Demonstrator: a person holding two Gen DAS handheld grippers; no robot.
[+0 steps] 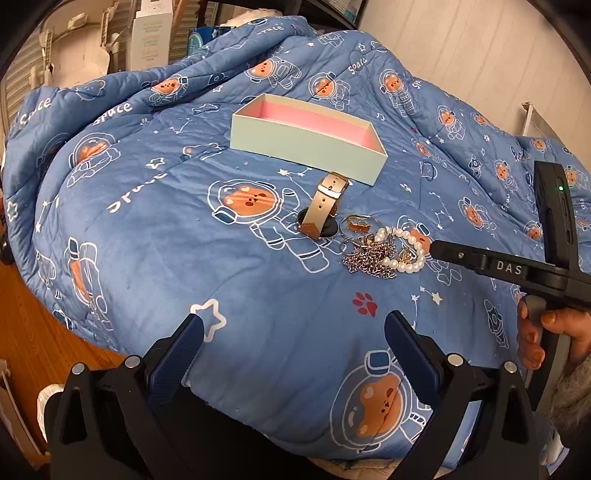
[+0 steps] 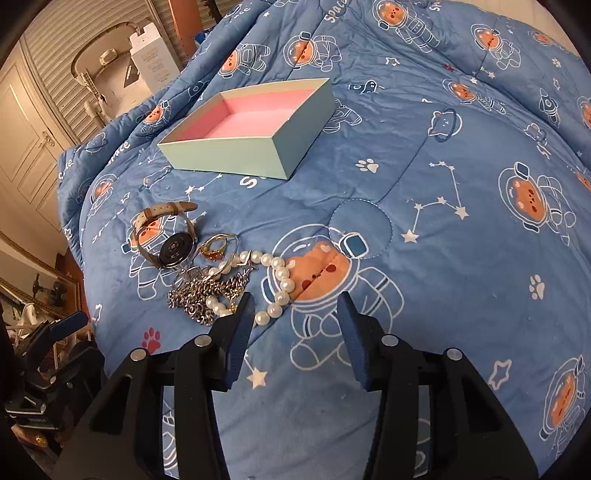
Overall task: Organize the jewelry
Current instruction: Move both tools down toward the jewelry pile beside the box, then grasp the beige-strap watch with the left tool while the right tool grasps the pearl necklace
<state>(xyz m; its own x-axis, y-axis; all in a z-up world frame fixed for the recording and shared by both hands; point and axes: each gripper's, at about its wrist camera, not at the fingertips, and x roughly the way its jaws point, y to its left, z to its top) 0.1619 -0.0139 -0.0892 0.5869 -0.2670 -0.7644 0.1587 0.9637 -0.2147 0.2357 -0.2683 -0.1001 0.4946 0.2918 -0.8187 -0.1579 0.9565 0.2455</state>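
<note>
A mint box (image 1: 306, 147) (image 2: 229, 153) with a pink inside stands uncovered on the blue quilt. In front of it lie a beige-strap watch (image 1: 321, 206) (image 2: 173, 247), a gold ring (image 1: 356, 223) (image 2: 216, 249), a tangled silver chain (image 1: 369, 258) (image 2: 195, 295) and a pearl bracelet (image 1: 410, 254) (image 2: 282, 280). My right gripper (image 2: 295, 310) (image 1: 436, 251) hovers low over the pile, jaws partly apart. The bracelet's near end lies between them, close to the left finger (image 2: 243, 314), and the pads do not press on it. My left gripper (image 1: 295, 325) stands open with nothing in it, short of the pile.
The quilt (image 1: 147, 258) (image 2: 461, 258), printed with astronaut bears, bulges and folds toward the back. A wooden floor (image 1: 26, 332) drops off at the left. Cartons (image 1: 151, 33) and white cupboard doors (image 2: 26, 147) stand behind. A person's hand (image 1: 535, 332) grips the right tool's handle.
</note>
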